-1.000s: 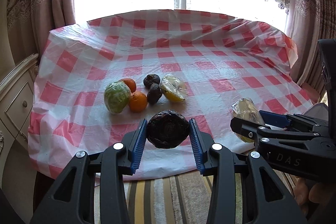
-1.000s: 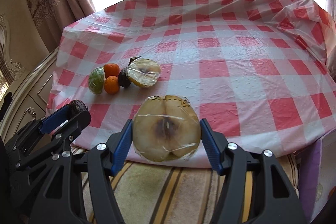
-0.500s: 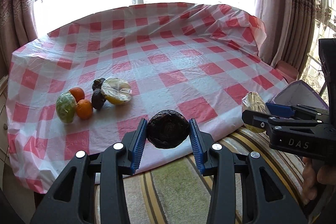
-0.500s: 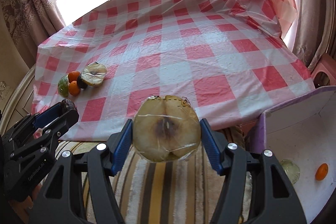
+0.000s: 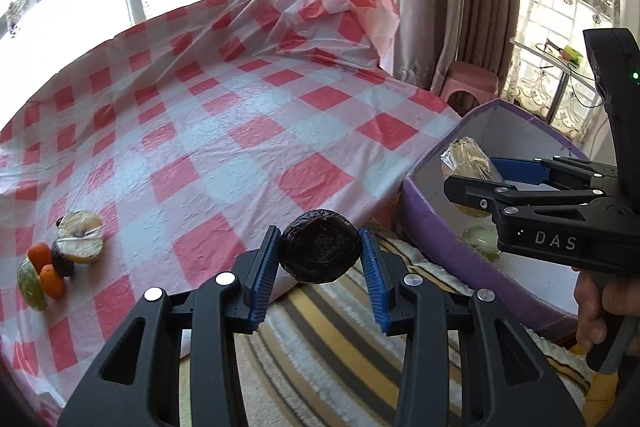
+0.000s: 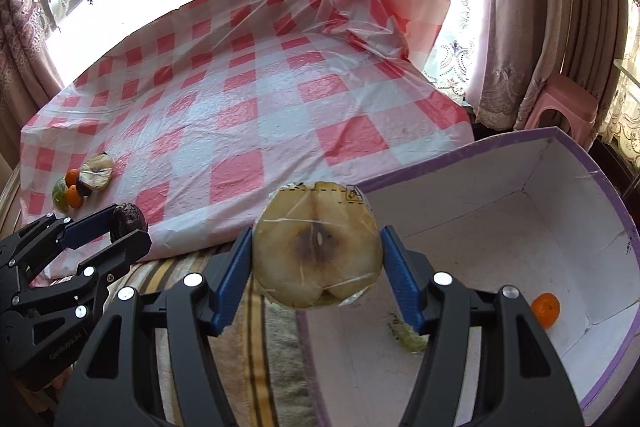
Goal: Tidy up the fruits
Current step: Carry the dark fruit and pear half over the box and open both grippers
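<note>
— Fruits: what do we hold?
— Our left gripper [image 5: 320, 257] pinches a dark wrinkled fruit [image 5: 319, 246] past the table's edge; our right gripper [image 6: 316, 259] clamps a wrapped pear half [image 6: 316, 245] at the purple box [image 6: 608, 187] rim.
— Any writing?
— "DAS" on the right gripper's side.

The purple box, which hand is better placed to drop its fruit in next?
Right, likely. The right gripper holds the wrapped apple half at the purple box rim; the left gripper with the dark fruit sits over the striped rug.
</note>
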Available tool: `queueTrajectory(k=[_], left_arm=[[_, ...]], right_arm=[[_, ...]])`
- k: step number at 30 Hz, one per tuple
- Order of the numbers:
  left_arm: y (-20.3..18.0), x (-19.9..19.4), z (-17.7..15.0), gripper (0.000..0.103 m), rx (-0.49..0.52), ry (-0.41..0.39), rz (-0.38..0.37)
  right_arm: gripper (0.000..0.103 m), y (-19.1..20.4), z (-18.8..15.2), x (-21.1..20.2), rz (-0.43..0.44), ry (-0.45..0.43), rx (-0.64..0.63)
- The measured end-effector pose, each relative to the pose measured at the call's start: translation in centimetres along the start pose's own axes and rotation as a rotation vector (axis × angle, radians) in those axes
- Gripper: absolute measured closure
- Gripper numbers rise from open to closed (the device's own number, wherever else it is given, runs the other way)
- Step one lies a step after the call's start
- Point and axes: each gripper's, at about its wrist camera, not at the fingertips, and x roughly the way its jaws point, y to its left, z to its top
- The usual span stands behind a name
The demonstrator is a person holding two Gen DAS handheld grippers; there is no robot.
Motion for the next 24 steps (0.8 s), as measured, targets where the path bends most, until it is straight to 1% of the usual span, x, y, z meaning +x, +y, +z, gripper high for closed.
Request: queueTrajectory(k=[8,12,15,19,22,24], left_arm=[[-6.0,4.0,2.4,0.065,0.121,0.071,-0.103],[-9.2,5.2,3.0,0.064,0.195,0.079,-0.154],[-11.2,5.9,2.9,0.064,0.263,0.09,-0.167],[-12.9,7.0,2.4,0.064,0.33,0.118,-0.167],[-14.0,7.7,1.9,0.064,0.384,0.135,-0.158],[-14.5,8.3,1.4,0.064,0.414,0.152,-0.151]], right_arm=[[0.039,-6.6,-1.0,0.2,-0.147,0.026,0.066],[0.039,-9.1,-1.1,0.3,-0.173,0.044,0.114],[0.039,-9.6,-0.9,0.1,-0.259,0.052,0.071],[0.039,-11.2,-1.2,0.2,-0.291,0.094,0.076],[0.039,-12.0,-1.6,0.7,-0.347,0.124,0.056],[0.039,-12.4,-1.9,1.1,-0.367,0.142,0.043]])
